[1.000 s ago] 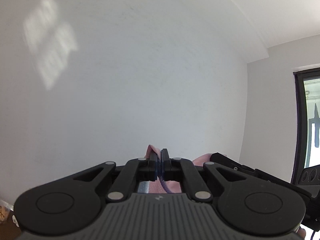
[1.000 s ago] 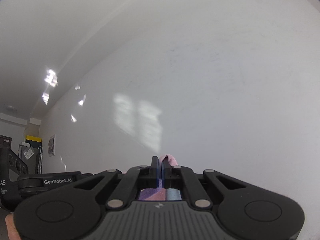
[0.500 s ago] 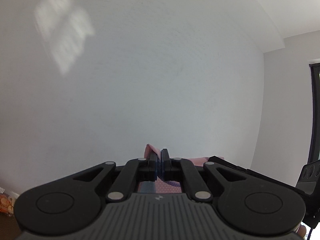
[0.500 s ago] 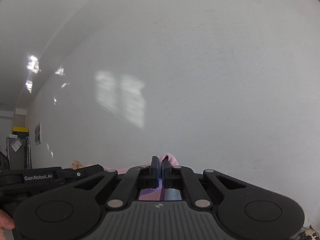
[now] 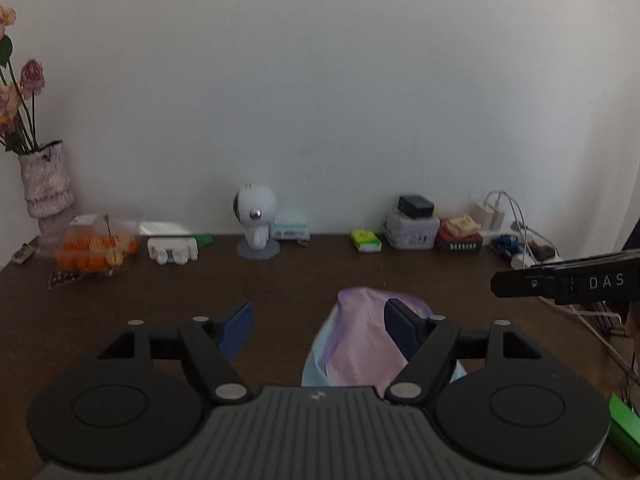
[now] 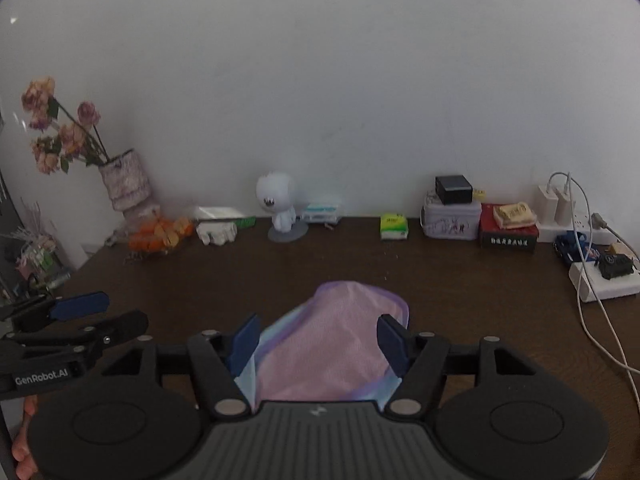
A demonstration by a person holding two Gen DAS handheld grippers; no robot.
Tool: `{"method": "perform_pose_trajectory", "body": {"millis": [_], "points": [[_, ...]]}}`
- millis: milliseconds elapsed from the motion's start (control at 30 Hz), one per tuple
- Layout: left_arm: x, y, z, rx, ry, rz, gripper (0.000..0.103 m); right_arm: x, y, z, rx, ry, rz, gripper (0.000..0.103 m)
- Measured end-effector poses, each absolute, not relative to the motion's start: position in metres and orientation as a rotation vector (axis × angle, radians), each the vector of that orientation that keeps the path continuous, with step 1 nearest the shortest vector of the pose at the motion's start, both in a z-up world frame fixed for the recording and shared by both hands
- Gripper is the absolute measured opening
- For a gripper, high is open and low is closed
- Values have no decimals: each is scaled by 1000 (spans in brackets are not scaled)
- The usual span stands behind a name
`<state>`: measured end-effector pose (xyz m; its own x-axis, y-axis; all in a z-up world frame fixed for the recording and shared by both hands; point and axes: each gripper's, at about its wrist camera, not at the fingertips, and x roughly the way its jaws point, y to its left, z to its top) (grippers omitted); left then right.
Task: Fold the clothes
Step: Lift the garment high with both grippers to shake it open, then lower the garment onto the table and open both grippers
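A pink garment point(image 5: 362, 340) with lilac and pale blue edges lies bunched on the dark wooden table point(image 5: 280, 280); the right wrist view also holds the garment point(image 6: 332, 344). My left gripper point(image 5: 318, 326) is open above the table, its right finger over the cloth, nothing held. My right gripper point(image 6: 318, 340) is open too, its fingers standing either side of the cloth without pinching it. The left gripper point(image 6: 80, 312) shows at the left edge of the right wrist view, and the right gripper's body point(image 5: 568, 282) at the right edge of the left wrist view.
Along the wall stand a vase of dried flowers point(image 6: 124, 184), a box of oranges point(image 5: 94, 246), a white figurine point(image 5: 256, 220), a green packet point(image 6: 394, 227), a tin point(image 6: 450, 216), a red box point(image 6: 508, 228) and a power strip with cables point(image 6: 600, 280).
Both grippers were shut on the pink garment, raised toward the wall and ceiling. Now they point down at the table, both open, and the garment lies on the table.
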<state>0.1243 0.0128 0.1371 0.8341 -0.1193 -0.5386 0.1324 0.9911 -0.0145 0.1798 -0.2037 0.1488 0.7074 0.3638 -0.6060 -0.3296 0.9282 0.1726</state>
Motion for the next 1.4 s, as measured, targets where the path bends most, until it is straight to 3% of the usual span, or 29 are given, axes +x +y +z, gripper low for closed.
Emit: {"method": "perform_pose_trajectory", "body": {"millis": [133,167,200,233,367,400,467,500,833,1067,1200,1267,1300,1333,1400], "points": [[81,20,65,76,697,-225,72,125,-184,104,-56,754,469,64],[76,21,50,73,735,-246,70,114,-178,95,-81,775,494,64],[74,20,38,79,766,-250,59,102,-174,85,-106,793,514,64],[72,18,31,91,781,-245,54,93,-169,77,-132,810,524,62],[78,26,29,43,783,-229,52,85,-162,56,-159,810,536,59],[80,28,29,29,783,-225,46,86,-164,54,-137,797,548,55],[84,33,29,1,782,-217,21,90,-169,48,-87,810,549,31],[85,35,29,-13,782,-214,4,92,-171,45,-67,825,544,7],[98,61,64,-172,671,-184,0,106,-200,87,76,654,501,2],[156,68,106,-225,566,-101,0,154,-207,114,96,552,383,2],[194,55,94,-124,592,18,4,206,-206,90,69,634,268,12],[183,59,90,-129,616,-40,8,193,-208,93,8,644,275,15],[166,63,90,-140,614,-89,19,185,-209,94,-23,646,282,28],[146,66,91,-151,610,-145,34,169,-216,97,-62,629,323,52],[103,64,86,-119,608,-270,42,120,-221,98,-156,591,440,65]]}}
